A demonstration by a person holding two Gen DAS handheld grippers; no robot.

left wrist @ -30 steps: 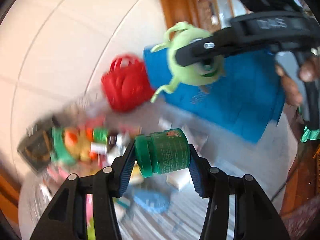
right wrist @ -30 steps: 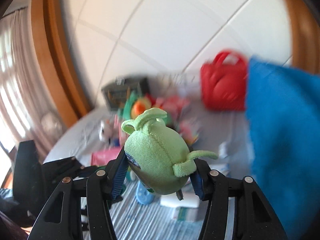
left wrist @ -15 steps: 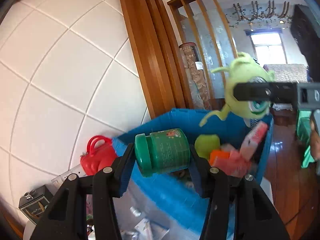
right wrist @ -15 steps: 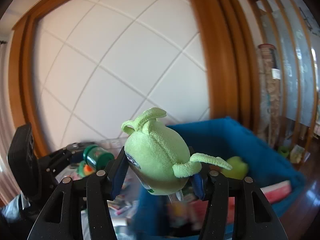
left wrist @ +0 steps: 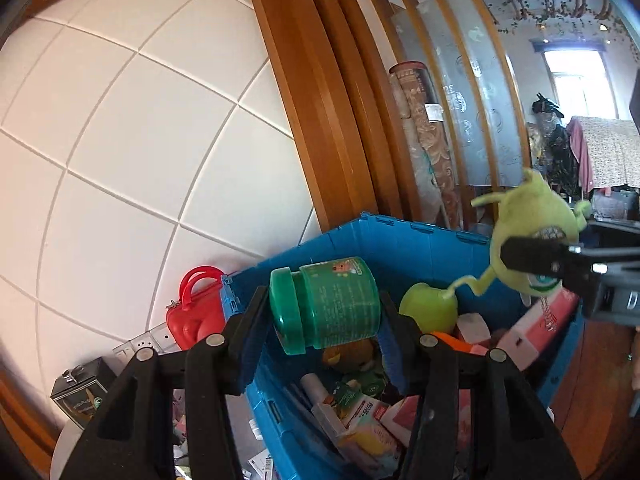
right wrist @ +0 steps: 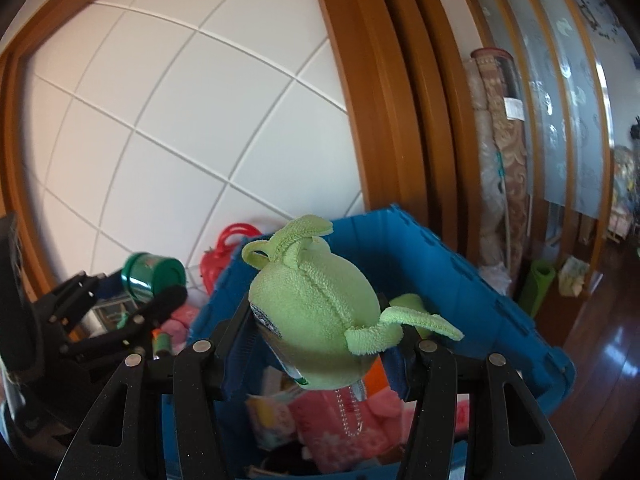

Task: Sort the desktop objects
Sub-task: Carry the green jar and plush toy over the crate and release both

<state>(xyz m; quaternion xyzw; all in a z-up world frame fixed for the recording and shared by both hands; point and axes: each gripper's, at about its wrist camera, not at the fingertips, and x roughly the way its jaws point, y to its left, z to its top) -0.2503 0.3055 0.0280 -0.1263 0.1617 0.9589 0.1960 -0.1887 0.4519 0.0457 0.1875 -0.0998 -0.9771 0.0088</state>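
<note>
Grippers have swung from the cluttered desktop to the blue plastic crate (left wrist: 404,240), now lower centre. The left gripper (left wrist: 320,316) clamps a green lidded plastic jar (left wrist: 328,304); the right gripper (right wrist: 316,340) clamps a lime-green one-eyed plush toy (right wrist: 320,320). Both hang over the crate, apparently ready for dropping.

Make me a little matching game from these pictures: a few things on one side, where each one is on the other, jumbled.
Things:
1. green jar
2. green plush monster
3. red handbag
4. pink box

Places:
A. inside the blue crate
B. in the right gripper
C. against the white wall, left of the crate
D. in the left gripper

Pairs: 1-D, 2-B, 3-C, 4-A
</note>
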